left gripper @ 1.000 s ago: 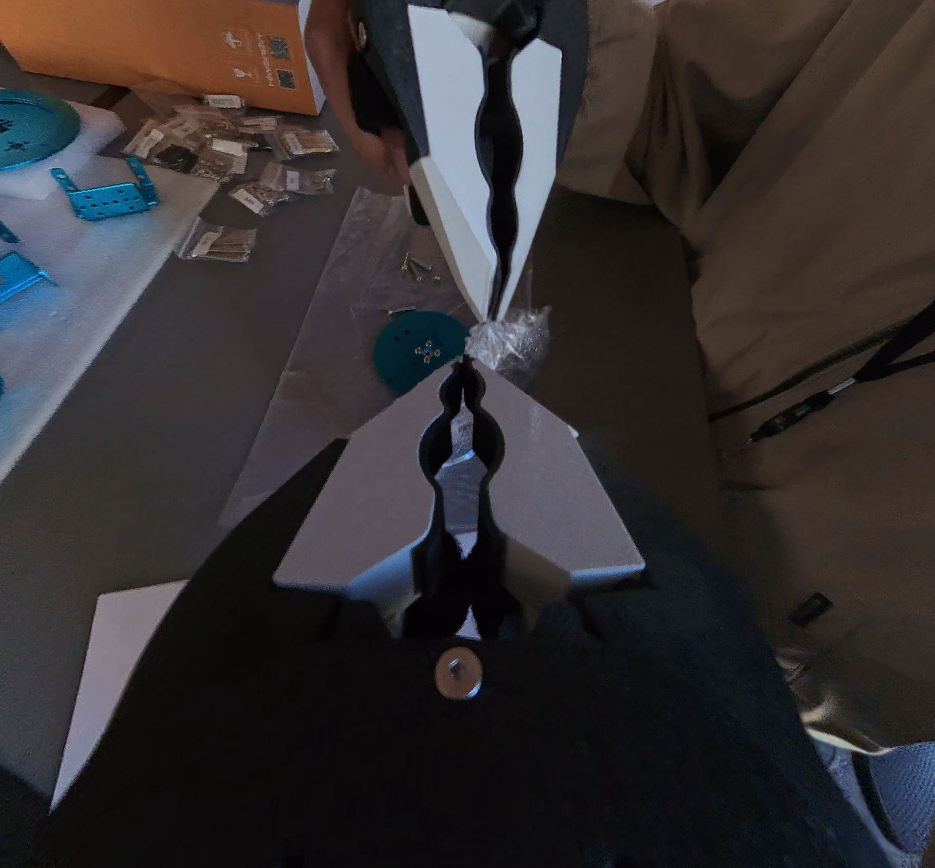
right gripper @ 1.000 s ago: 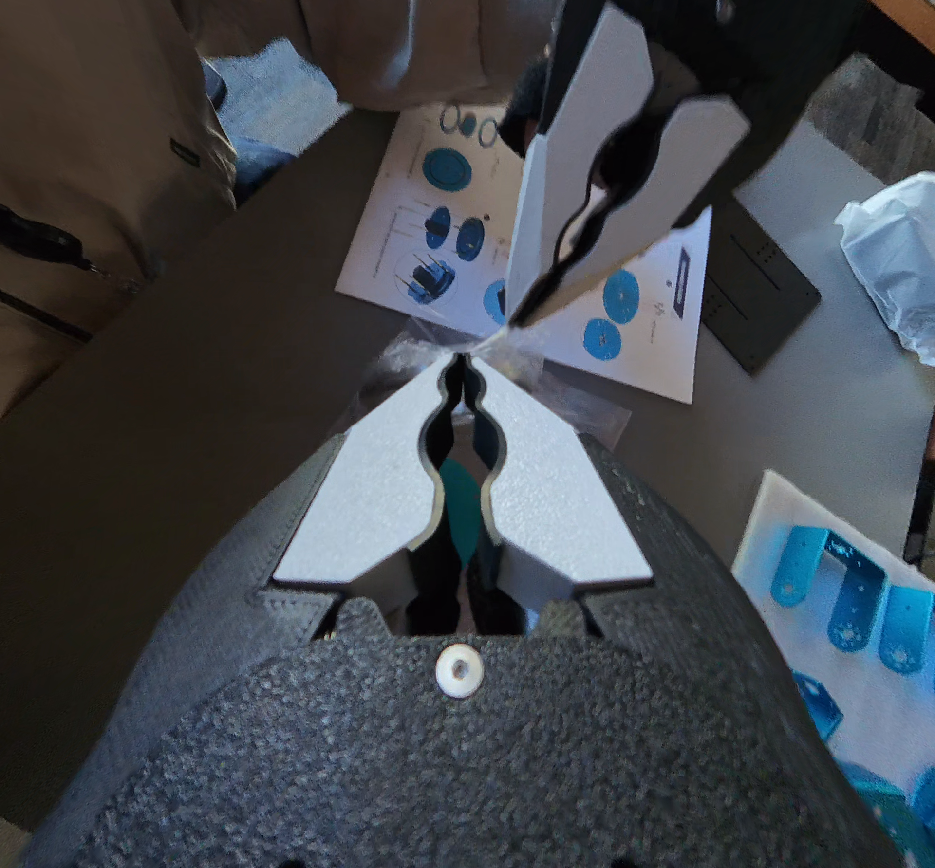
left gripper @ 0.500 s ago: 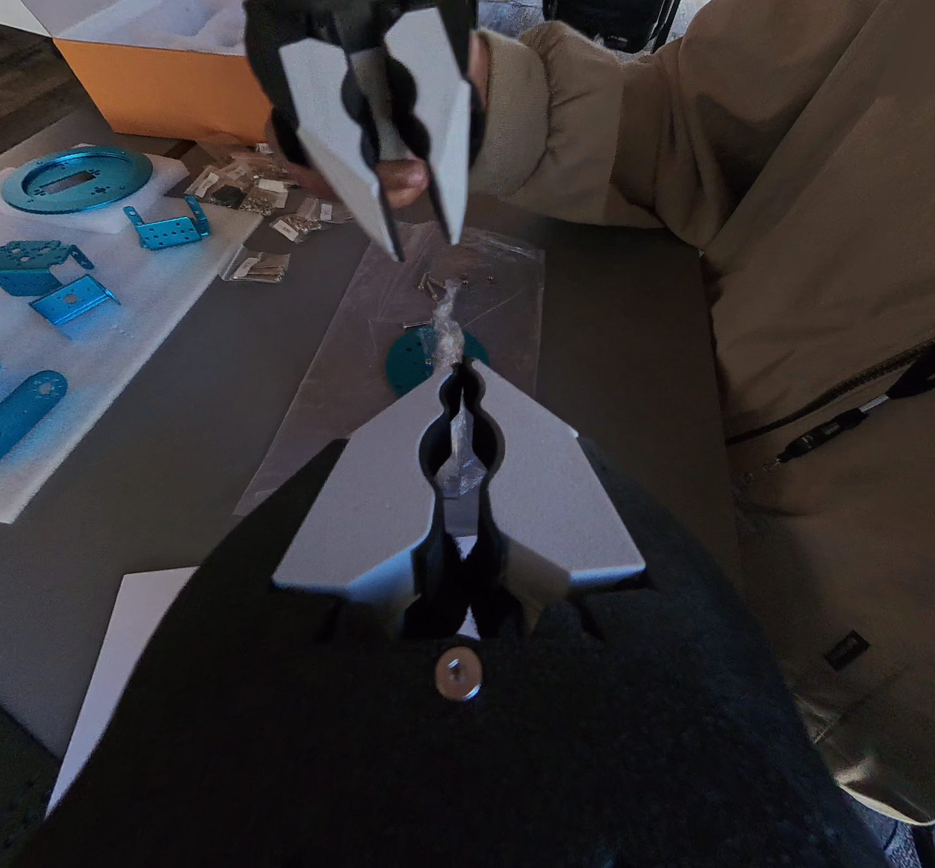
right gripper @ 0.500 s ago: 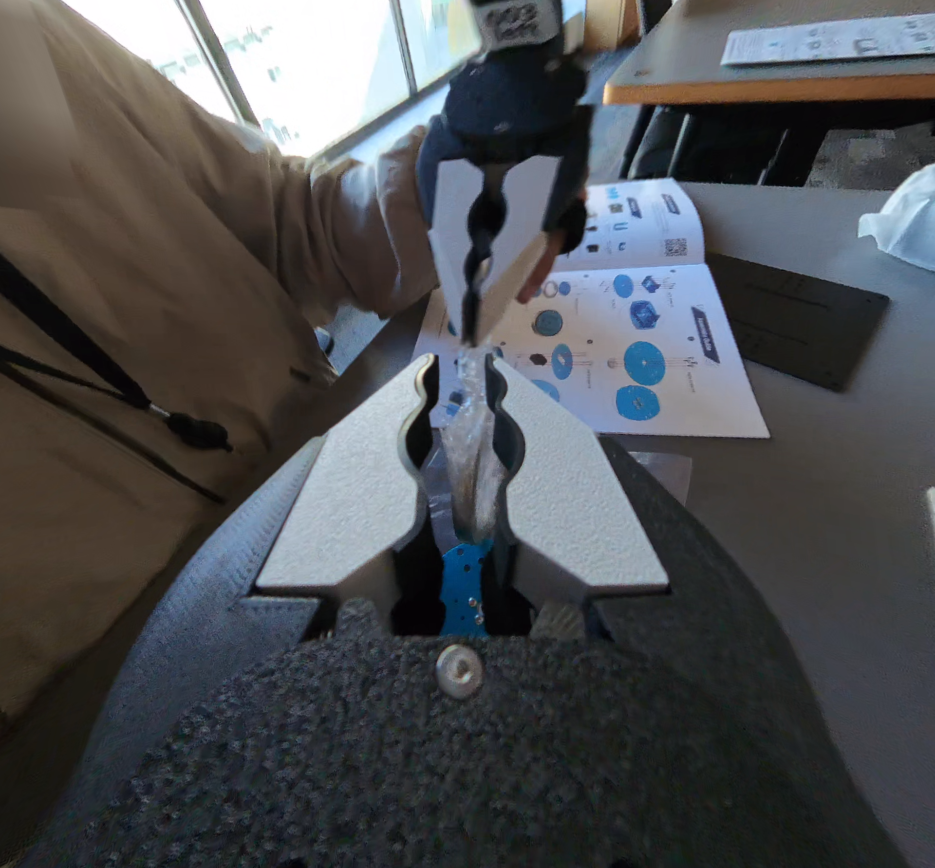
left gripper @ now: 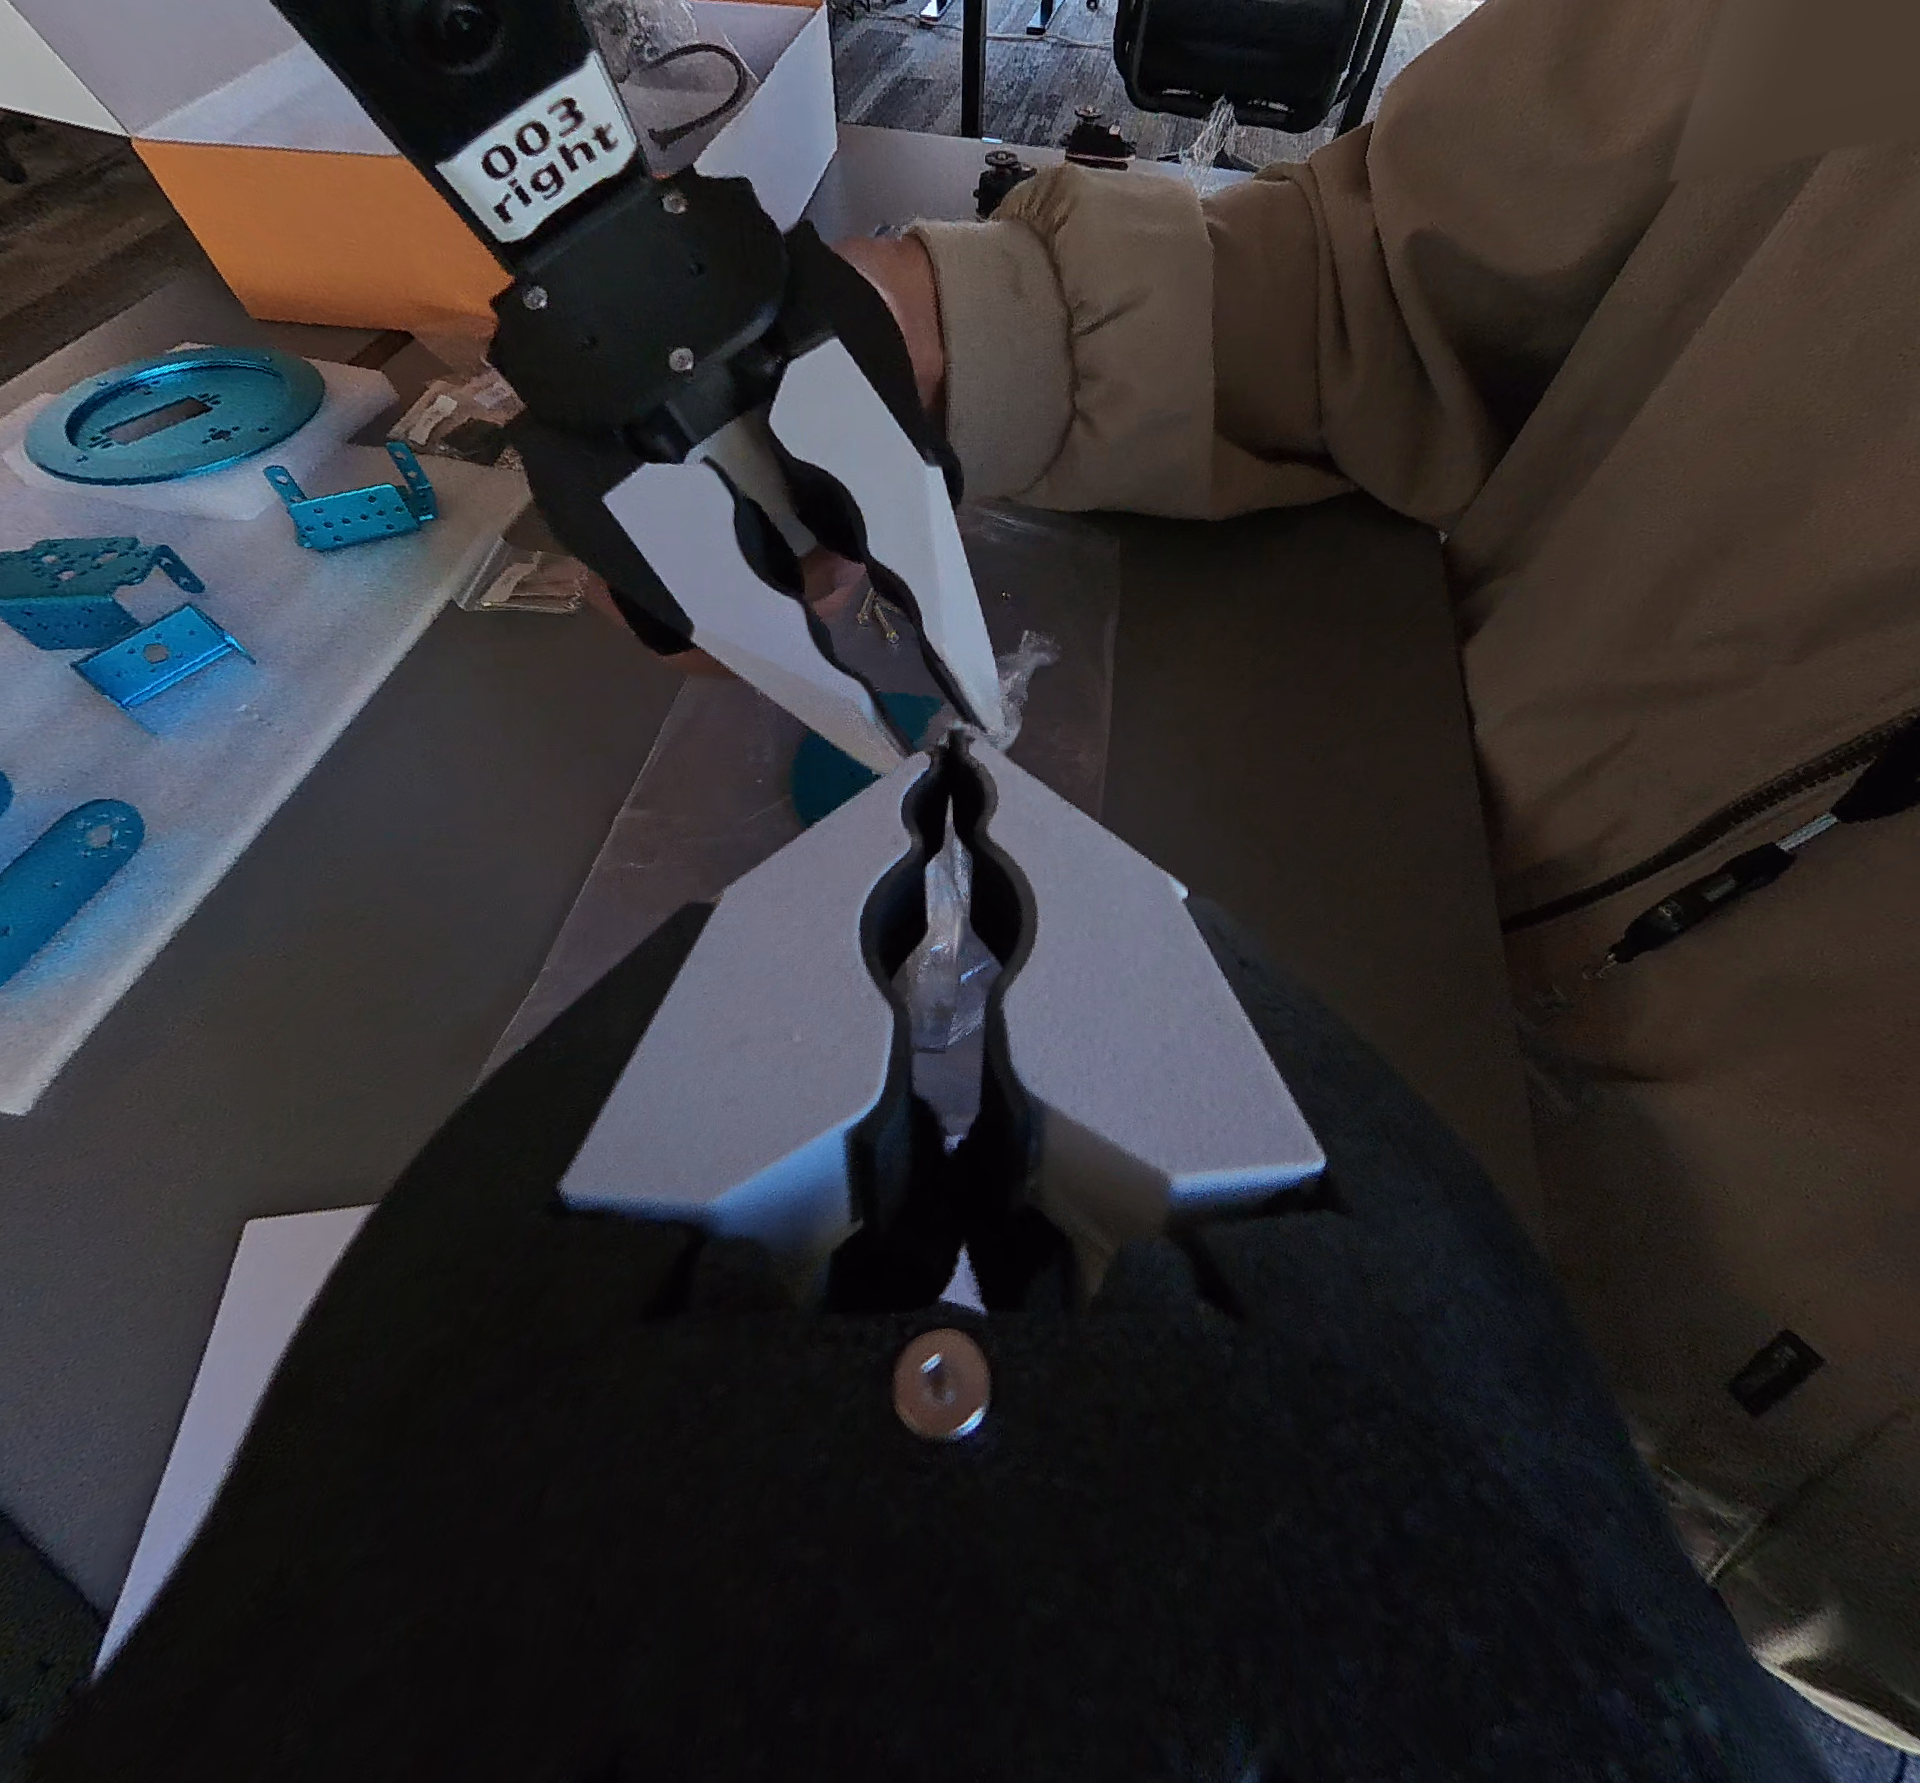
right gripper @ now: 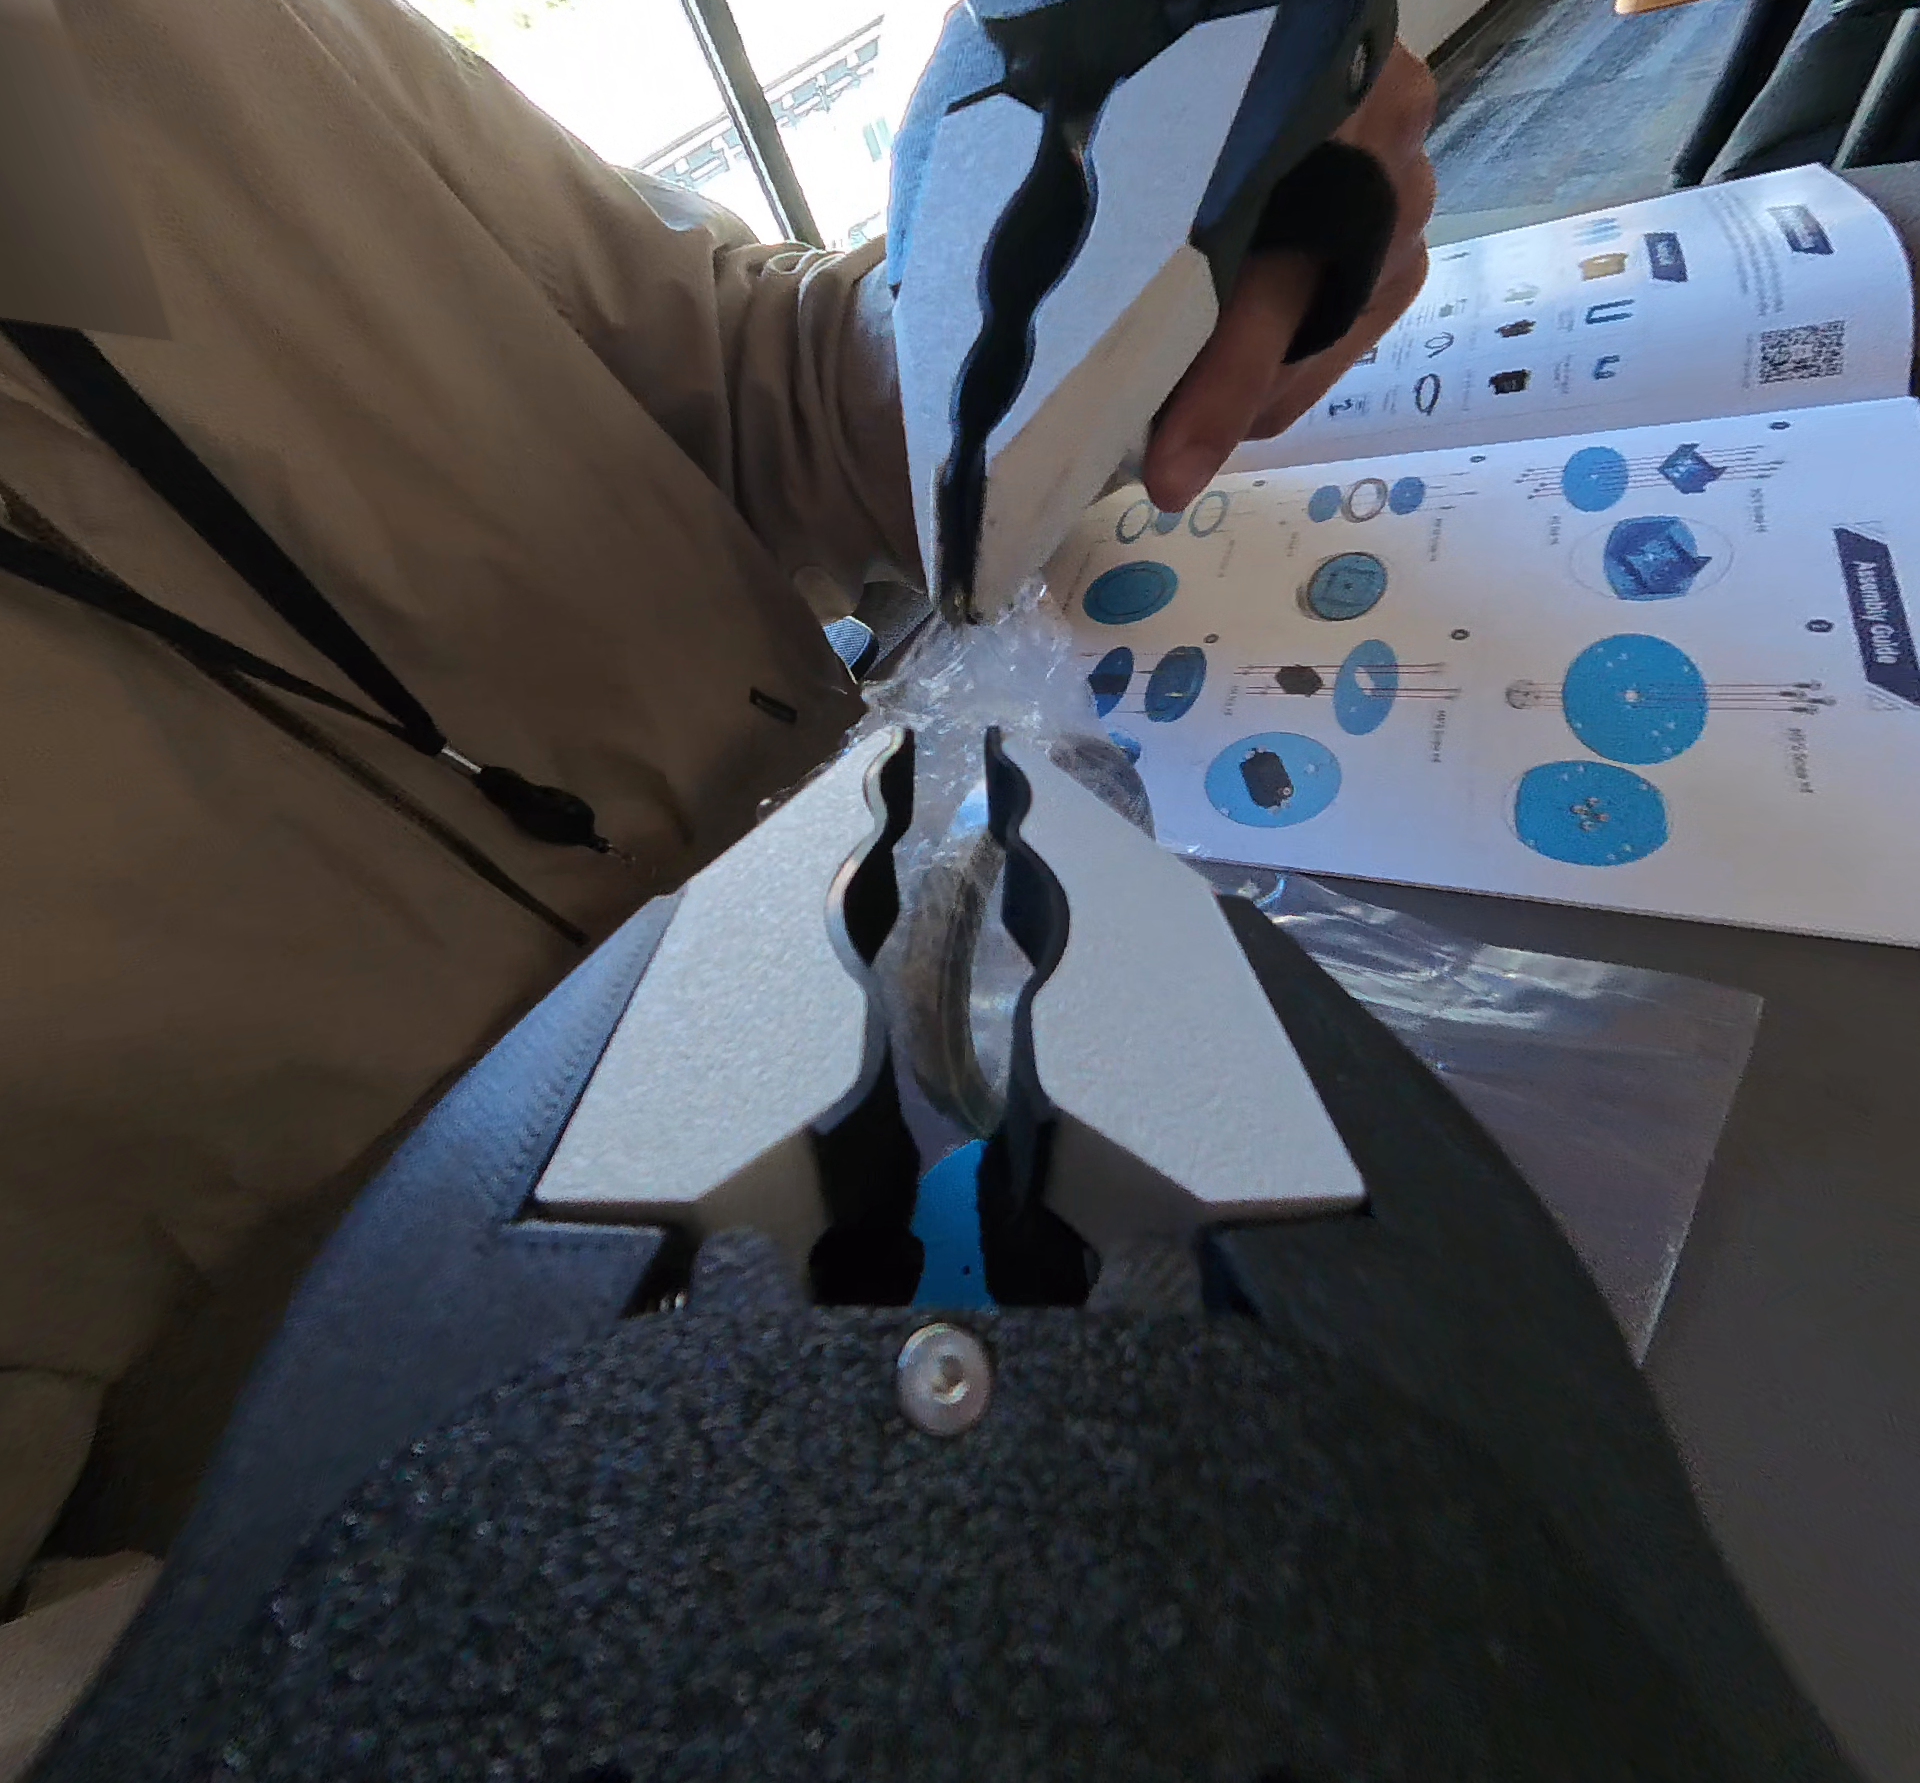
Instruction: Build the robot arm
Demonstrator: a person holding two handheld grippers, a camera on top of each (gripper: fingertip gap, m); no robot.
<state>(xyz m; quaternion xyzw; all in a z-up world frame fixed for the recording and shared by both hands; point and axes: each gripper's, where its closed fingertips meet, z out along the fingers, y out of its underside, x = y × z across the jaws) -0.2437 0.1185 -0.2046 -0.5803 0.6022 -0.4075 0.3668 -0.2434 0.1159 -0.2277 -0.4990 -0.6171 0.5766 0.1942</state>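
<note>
Plastic, clear and crumpled, is strung in the air between the two tools: a small plastic bag (right gripper: 971,684) held above the grey tabletop (left gripper: 312,902), close in front of the person's beige jacket (left gripper: 1558,383). The left hand-held gripper (left gripper: 951,757) is clenched on one end of it, its tips pressed together, with a fold of film trailing back through the scalloped gap between its jaws. The right hand-held gripper (right gripper: 945,746) meets it tip to tip from the opposite side. Its jaws stand a narrow way apart with the bag running down between them, and whether they pinch the film or only flank it cannot be told. Something dark and curved shows inside the bag in the right wrist view, too blurred to name.

The bag's long axis follows the line from one gripper's tips to the other's, so each tool has it straight ahead of its fingers, and neither is nearer.

Below them a clear sheet (right gripper: 1507,1027) lies flat on the tabletop with a blue disc (left gripper: 831,777) and loose screws (left gripper: 883,611) on it. An open booklet (right gripper: 1558,590) lies beyond on one side. A white foam pad (left gripper: 260,694) with blue brackets (left gripper: 353,512) and an orange box (left gripper: 312,216) lie on the other.
</note>
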